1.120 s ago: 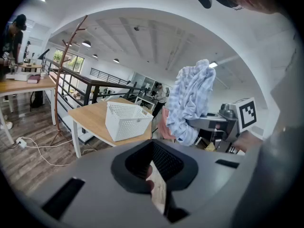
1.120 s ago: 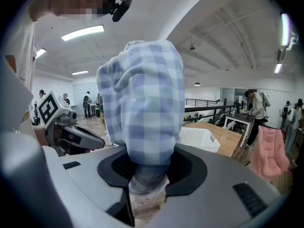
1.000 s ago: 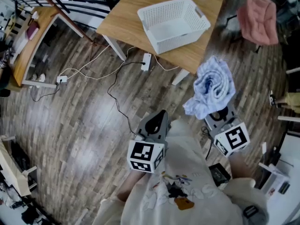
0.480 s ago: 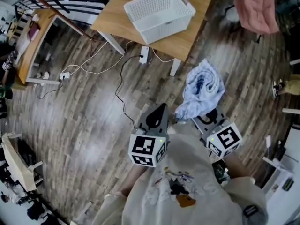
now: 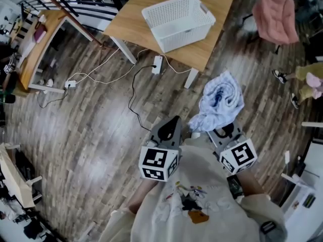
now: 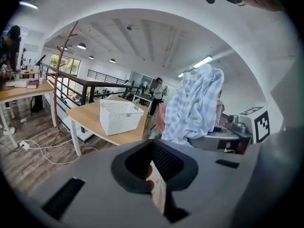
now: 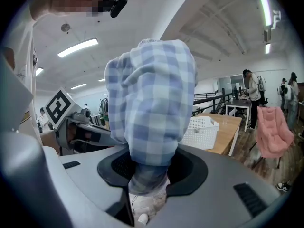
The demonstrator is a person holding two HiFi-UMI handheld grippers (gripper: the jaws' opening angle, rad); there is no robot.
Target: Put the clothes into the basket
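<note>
One garment: blue checked cloth, bunched, clamped upright in the right gripper.
Basket: on the table near its close edge, well ahead and leftward of the cloth.
Left gripper: jaws closed together, empty.

Cloth: I see pale blue and white check.
Basket: white, with a fine lattice of holes.
Worktop: light wood.
Floor: grey-brown planks.
Chair, upper right of my frame: pink.

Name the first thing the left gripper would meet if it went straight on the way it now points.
Probably the wooden table's near corner, just right of the white basket; depth is unclear.
</note>
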